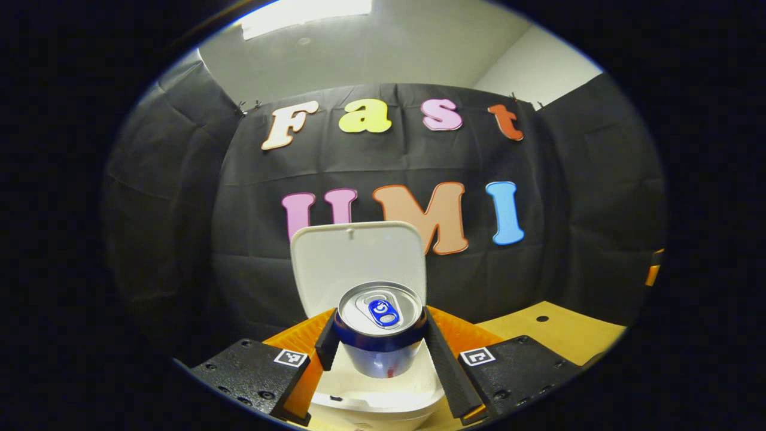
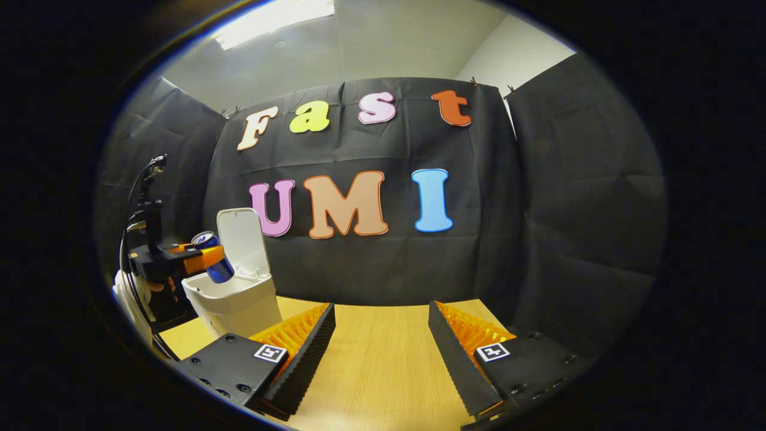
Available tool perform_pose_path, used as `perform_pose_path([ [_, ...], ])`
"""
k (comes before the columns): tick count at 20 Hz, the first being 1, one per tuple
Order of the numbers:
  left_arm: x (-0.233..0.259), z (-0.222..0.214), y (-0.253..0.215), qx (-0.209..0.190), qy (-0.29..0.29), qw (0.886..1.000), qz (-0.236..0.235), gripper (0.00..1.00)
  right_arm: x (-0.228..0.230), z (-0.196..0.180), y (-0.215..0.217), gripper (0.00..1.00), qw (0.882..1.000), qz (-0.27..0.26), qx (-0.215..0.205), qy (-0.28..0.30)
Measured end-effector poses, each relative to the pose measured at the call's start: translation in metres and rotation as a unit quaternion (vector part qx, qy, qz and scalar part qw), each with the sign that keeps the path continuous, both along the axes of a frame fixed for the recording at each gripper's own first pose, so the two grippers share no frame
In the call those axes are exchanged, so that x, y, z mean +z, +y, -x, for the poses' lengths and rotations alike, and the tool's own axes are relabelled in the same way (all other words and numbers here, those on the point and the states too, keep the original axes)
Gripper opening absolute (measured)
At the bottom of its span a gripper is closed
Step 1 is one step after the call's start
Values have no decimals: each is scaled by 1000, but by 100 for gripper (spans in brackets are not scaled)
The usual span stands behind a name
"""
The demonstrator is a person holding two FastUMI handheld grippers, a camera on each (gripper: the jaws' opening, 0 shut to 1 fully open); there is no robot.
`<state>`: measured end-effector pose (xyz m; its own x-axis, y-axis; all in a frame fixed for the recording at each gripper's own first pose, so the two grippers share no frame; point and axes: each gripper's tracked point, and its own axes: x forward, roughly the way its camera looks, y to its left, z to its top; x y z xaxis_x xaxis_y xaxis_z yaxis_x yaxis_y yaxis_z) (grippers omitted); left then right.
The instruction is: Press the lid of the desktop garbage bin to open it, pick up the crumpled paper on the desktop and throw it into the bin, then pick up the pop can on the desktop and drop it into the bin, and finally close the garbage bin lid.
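Note:
My left gripper (image 1: 378, 344) is shut on a blue and silver pop can (image 1: 379, 326), gripping it by the sides below its top. The can hangs just above the open mouth of a small white garbage bin (image 1: 377, 398), whose lid (image 1: 358, 260) stands upright behind it. In the right gripper view the same bin (image 2: 236, 302) stands at the left of the wooden table with its lid (image 2: 242, 242) raised, and the left gripper (image 2: 200, 258) holds the tilted can (image 2: 214, 258) over the rim. My right gripper (image 2: 382, 335) is open above bare tabletop, with nothing between its fingers.
The wooden table (image 2: 377, 365) runs back to the black cloth wall. A hand and cables (image 2: 143, 263) sit behind the left gripper at the table's left edge. A small dark hole (image 1: 542, 318) marks the tabletop right of the bin.

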<state>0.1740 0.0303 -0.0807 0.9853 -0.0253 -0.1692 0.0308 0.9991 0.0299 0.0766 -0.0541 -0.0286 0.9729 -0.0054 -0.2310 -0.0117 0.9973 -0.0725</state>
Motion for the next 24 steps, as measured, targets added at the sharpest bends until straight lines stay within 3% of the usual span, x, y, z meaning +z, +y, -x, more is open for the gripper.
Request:
perform_pose_path([
  [5, -14, -7, 25, 36, 18, 999, -18, 78, -7, 5, 4, 99, 1000, 0, 13, 12],
  [7, -13, -7, 26, 45, 12, 999, -15, 84, -7, 6, 2, 99, 1000, 0, 12, 12],
  [8, -12, -5, 23, 42, 9, 999, -10, 94, -6, 7, 0, 99, 1000, -2, 10, 11],
  [13, 17, -11, 22, 36, -10, 999, 18, 99, -11, 9, -6, 99, 1000, -15, 0, 13],
  [14, 27, -14, 22, 35, -18, 999, 23, 95, -11, 9, -6, 99, 1000, -18, -1, 15],
  [18, 65, -36, 24, 27, -45, 998, 45, 95, -17, 12, -4, 99, 1000, -23, -1, 21],
  [20, 85, -51, 25, 20, -55, 997, 43, 99, -17, 13, -1, 99, 1000, -22, 3, 22],
  [23, 118, -79, 17, -6, -72, 996, 47, 95, -16, 14, 1, 99, 1000, -18, 3, 21],
  [24, 124, -89, 12, -16, -70, 996, 48, 99, -17, 15, 0, 99, 1000, -18, 2, 21],
])
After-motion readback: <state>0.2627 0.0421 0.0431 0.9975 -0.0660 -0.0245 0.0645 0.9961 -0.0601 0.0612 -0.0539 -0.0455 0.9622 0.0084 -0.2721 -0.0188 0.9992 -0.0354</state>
